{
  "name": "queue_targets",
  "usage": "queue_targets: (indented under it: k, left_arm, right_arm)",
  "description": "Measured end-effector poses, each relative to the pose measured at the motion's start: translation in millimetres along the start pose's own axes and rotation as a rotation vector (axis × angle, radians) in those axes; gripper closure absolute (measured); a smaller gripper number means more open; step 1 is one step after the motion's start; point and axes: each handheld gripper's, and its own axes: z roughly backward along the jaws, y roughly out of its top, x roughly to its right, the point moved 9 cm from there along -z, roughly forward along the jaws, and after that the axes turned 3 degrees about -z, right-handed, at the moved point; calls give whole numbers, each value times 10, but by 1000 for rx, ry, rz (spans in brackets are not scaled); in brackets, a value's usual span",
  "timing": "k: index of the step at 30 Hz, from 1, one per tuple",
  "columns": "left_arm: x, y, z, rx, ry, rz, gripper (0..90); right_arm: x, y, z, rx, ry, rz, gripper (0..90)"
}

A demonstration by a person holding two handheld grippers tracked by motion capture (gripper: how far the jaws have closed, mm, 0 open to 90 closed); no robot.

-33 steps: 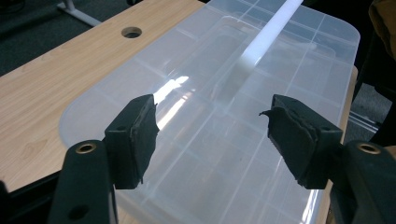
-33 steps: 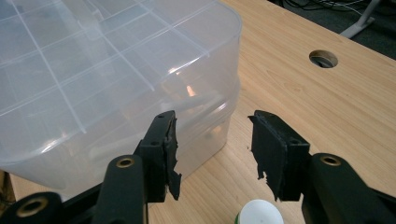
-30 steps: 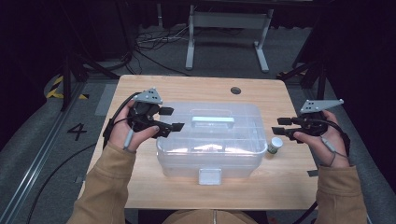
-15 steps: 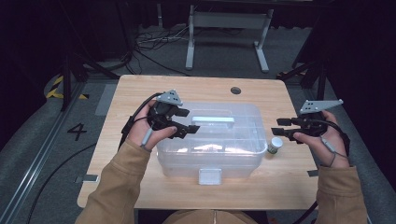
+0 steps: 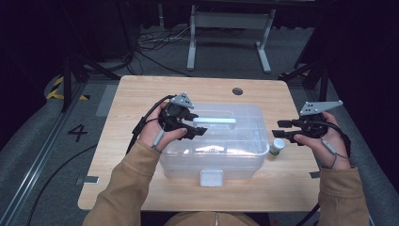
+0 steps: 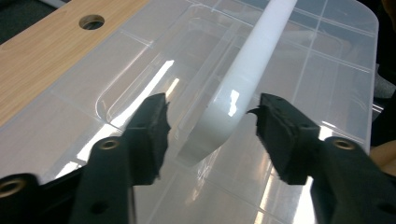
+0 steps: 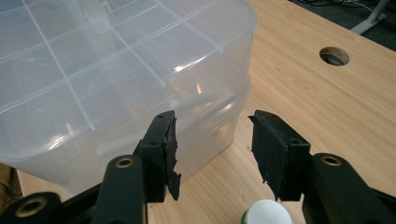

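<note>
A clear plastic storage box with a lid stands mid-table. A white handle lies flat on the lid. My left gripper hovers over the lid's left part, and its jaws have just been closing. In the left gripper view the handle's end sits between the jaws of the left gripper, with a small gap at each pad. My right gripper is open beside the box's right end, above a small white-capped bottle. In the right gripper view the right gripper faces the box corner, with the bottle cap below.
The wooden table has a round cable hole at the back. A white latch sits on the box's front wall. Beyond the table are a grey floor, cables and a metal stand.
My left gripper has moved right, from the box's left edge onto the lid over the handle's end, and its jaws have narrowed. The right gripper has stayed where it was.
</note>
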Motion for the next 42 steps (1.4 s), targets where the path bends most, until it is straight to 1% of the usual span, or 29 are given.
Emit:
queue_targets:
  k: [2, 3, 4, 5, 6, 7, 12, 14, 15, 17, 18, 20, 23, 25, 26, 28, 30, 34, 38, 42]
  left_arm:
    - [4, 3, -1, 2, -6, 0, 539]
    - [5, 4, -4, 0, -8, -1, 560]
    - [-7, 2, -5, -5, 5, -10, 583]
    - [-7, 2, -5, -5, 5, -10, 627]
    - [-23, 2, -4, -8, 25, -18, 627]
    - [-32, 1, -1, -11, 35, -20, 695]
    - [-42, 12, 9, -32, 55, -18, 709]
    - [-51, 19, 14, -44, 58, -18, 717]
    - [-58, 26, 20, -49, 52, -10, 723]
    - [-74, 35, 40, -53, 48, 0, 731]
    - [-81, 41, 52, -59, 43, 5, 734]
    - [-95, 57, 72, -75, 40, 10, 739]
    - [-107, 93, 96, -129, 41, 0, 742]
    - [-118, 124, 114, -149, 50, -3, 744]
    - [-132, 153, 130, -150, 60, -1, 744]
    - [-157, 185, 147, -152, 62, -1, 743]
    - [-184, 217, 162, -156, 54, 8, 742]
    - [-226, 266, 185, -162, 40, 16, 739]
    - [-267, 313, 211, -165, 39, 16, 734]
    - [-303, 350, 223, -158, 37, 22, 729]
  right_arm:
    - [-11, 3, -5, -2, 2, 1, 511]
    - [-14, 3, -6, -3, 2, 3, 511]
    - [-18, 4, -7, -4, 3, 4, 511]
    - [-24, 7, -9, -2, 5, 6, 511]
    - [-24, 7, -9, -2, 5, 6, 511]
    - [-30, 8, -3, -4, 6, 10, 512]
    - [-32, 11, 2, -2, 5, 11, 517]
    - [-18, 24, 16, 6, -13, 10, 567]
    - [-17, 25, 34, 0, -21, 2, 626]
    - [-21, 26, 59, 1, -41, 22, 719]
    - [-33, 18, 72, -7, -34, 21, 755]
    - [-67, -7, 110, -18, -10, 19, 798]
    - [-77, -36, 151, -18, -4, 13, 810]
    - [-71, -57, 173, -15, -5, 9, 815]
    - [-70, -71, 182, -16, -3, 9, 815]
    - [-67, -88, 197, -17, -5, 8, 815]
    - [-75, -107, 240, -9, -5, -1, 816]
    - [-93, -128, 298, -2, -12, -4, 821]
    - [-111, -165, 316, -8, -16, -6, 821]
    - [-122, -181, 331, -7, -22, -5, 820]
